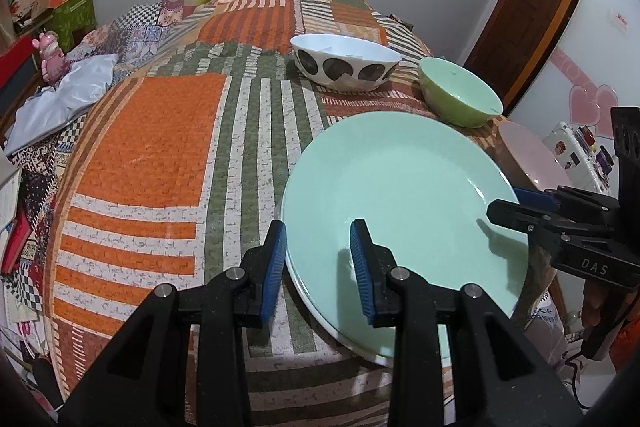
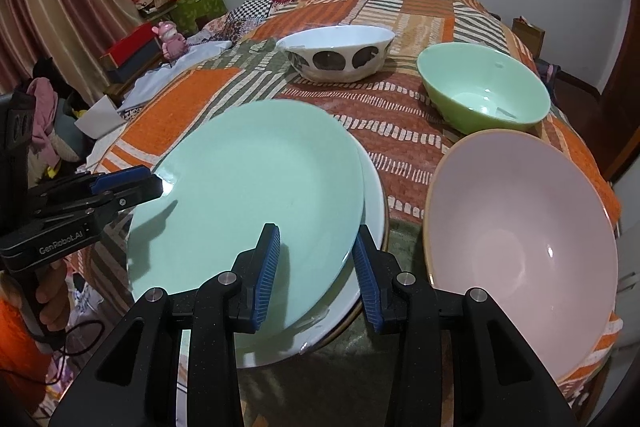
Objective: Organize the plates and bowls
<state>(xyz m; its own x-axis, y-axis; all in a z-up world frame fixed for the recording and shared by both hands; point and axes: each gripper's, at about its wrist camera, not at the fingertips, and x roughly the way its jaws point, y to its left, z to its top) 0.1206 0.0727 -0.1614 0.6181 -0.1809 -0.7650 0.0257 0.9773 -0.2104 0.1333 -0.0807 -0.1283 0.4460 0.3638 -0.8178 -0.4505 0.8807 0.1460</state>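
Observation:
A mint-green plate (image 1: pixel 400 195) (image 2: pixel 248 195) sits on top of a white plate (image 1: pixel 344 341) (image 2: pixel 374 195) on the patchwork quilt. My left gripper (image 1: pixel 319 259) (image 2: pixel 132 187) straddles its left rim, one pad outside the edge and one on the plate face, closed on it. My right gripper (image 2: pixel 316 263) (image 1: pixel 516 205) grips the opposite rim the same way. Behind stand a white bowl with dark spots (image 1: pixel 344 67) (image 2: pixel 336 55) and a green bowl (image 1: pixel 460 95) (image 2: pixel 484 91). A large pink bowl (image 2: pixel 520 227) (image 1: pixel 528 155) sits at the right edge.
The orange, green and white quilt (image 1: pixel 160 147) covers a bed. Boxes, cloth and a pink figurine (image 1: pixel 50 61) crowd the left side. A wooden door (image 1: pixel 532 7) and a white appliance with magnets (image 1: pixel 576 155) are at the right. A hand (image 2: pixel 48 291) holds the left gripper's handle.

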